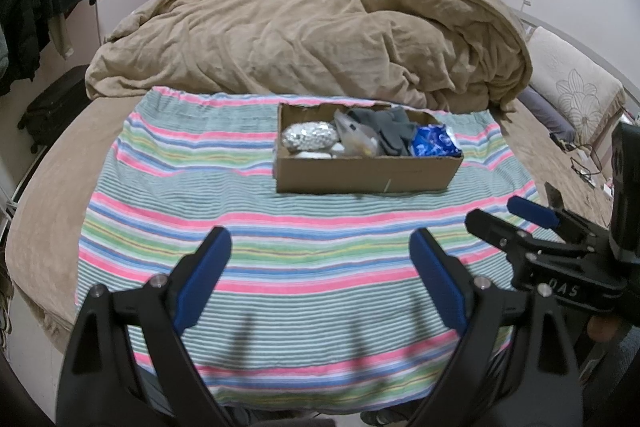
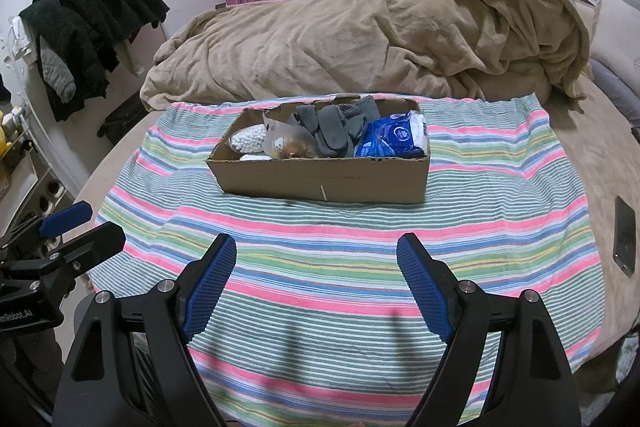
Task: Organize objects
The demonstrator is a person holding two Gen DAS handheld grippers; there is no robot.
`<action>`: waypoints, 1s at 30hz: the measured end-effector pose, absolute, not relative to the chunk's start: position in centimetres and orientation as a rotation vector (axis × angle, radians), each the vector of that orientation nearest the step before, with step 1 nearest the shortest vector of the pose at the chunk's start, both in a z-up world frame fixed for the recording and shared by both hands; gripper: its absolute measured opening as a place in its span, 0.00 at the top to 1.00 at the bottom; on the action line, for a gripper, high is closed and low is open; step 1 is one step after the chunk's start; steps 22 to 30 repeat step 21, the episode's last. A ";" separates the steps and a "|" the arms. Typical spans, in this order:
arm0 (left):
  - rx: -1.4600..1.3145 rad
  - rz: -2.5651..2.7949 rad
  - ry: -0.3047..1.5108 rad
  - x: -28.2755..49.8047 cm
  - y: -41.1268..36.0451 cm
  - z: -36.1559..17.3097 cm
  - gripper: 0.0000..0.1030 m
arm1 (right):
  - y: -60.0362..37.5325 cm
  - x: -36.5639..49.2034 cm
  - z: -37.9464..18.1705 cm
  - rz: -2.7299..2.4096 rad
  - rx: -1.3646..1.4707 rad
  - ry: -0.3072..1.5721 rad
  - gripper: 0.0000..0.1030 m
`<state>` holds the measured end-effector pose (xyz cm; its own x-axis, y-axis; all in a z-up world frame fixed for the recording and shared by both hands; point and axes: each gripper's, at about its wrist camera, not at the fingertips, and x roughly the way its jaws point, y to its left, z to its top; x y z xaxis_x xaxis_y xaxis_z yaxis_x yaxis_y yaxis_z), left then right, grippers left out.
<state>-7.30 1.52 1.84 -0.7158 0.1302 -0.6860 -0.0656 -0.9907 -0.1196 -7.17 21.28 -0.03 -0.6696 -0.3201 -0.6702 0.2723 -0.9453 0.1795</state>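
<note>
Open brown cardboard box (image 1: 368, 171) sits at 12 o'clock on the striped multicolour cloth (image 1: 280, 227) on the bed, holding grey socks (image 2: 332, 131), a blue plastic packet (image 2: 394, 139) and a clear bag of white beads (image 2: 248, 141). Left hand-held gripper (image 1: 320, 267) and right hand-held gripper (image 2: 316, 267) both hover above the cloth at 6 o'clock, jaws spread wide, holding nothing.

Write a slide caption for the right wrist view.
Open right gripper hovers over a striped cloth, facing a cardboard box holding socks and a blue pack.
</note>
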 end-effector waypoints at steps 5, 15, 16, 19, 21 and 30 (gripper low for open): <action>-1.137 2.811 -0.133 -7.4 1.5 1.8 0.11 | 21.3 -7.2 -0.1 -2.605 1.065 -0.092 0.17; -1.144 2.807 -0.133 -7.6 1.5 1.4 0.11 | 21.3 -7.3 -0.1 -2.605 1.066 -0.092 0.17; -1.147 2.804 -0.128 -7.7 1.6 1.2 0.11 | 21.2 -7.4 -0.1 -2.605 1.068 -0.092 0.17; -1.143 2.796 -0.119 -7.9 1.8 0.9 0.11 | 21.2 -7.4 -0.2 -2.605 1.070 -0.093 0.17; -1.140 2.794 -0.105 -8.2 1.9 0.8 0.11 | 21.2 -7.5 -0.4 -2.603 1.077 -0.095 0.17; -1.140 2.794 -0.105 -8.2 1.9 0.8 0.11 | 21.2 -7.5 -0.4 -2.603 1.077 -0.095 0.17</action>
